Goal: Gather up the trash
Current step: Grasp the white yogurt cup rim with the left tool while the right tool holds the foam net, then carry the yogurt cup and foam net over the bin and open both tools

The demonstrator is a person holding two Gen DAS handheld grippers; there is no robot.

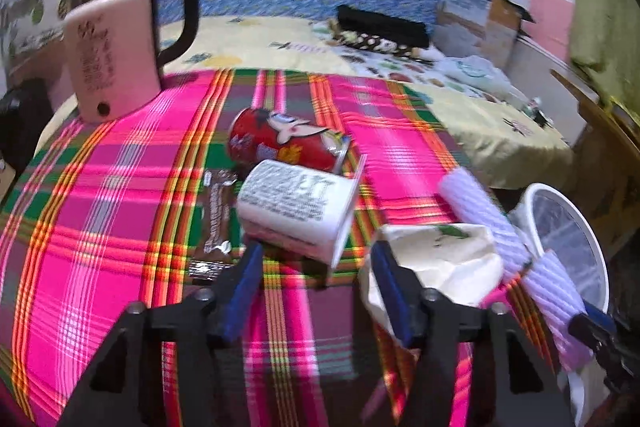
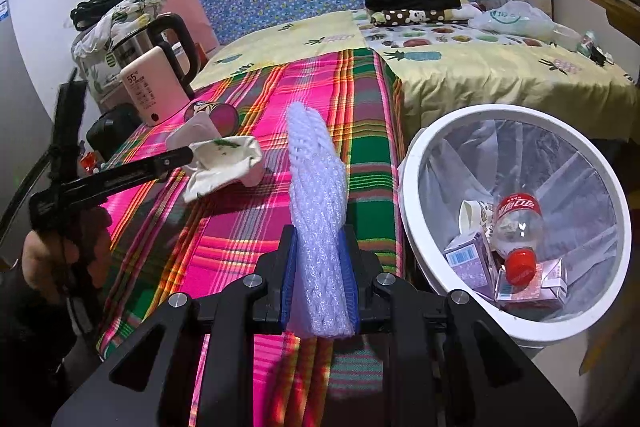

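Left wrist view
- left gripper (image 1: pixel 316 283): jaws partly open, nothing pinched between the pads
- left gripper, contact: right finger (image 1: pixel 394 291) lies against the crumpled white wrapper (image 1: pixel 448 259); whether it presses on it, cannot tell
- white yogurt cup (image 1: pixel 296 211): tipped on its side, just beyond the left fingertip, on the plaid cloth (image 1: pixel 100 227)
- red can (image 1: pixel 280 143): lying on its side, just behind the cup
- brown snack wrapper (image 1: pixel 216 215): flat on the cloth, left of the cup
- kettle (image 1: pixel 120 39): far left, upright, at the cloth edge
- foam net sleeve (image 1: pixel 504 239): at right, slanting up from the other tool's jaws
- bin (image 1: pixel 532 215): white rim at right edge, off the table side

Right wrist view
- right gripper (image 2: pixel 320 279): jaws narrow, clamped on the foam net sleeve (image 2: pixel 316 203), which stands up between the pads
- sleeve place: over the plaid cloth (image 2: pixel 224 235), left of the bin
- bin (image 2: pixel 412 195): lined, near right; holds a plastic bottle (image 2: pixel 516 231) and small cartons (image 2: pixel 468 259)
- left gripper (image 2: pixel 188 153): seen side-on at left, tip at the crumpled white wrapper (image 2: pixel 224 163); opening cannot be read from here
- hand (image 2: pixel 44 259): lower left, gripping that tool's handle
- kettle (image 2: pixel 152 87): far left
- bed (image 2: pixel 480 67): behind the table
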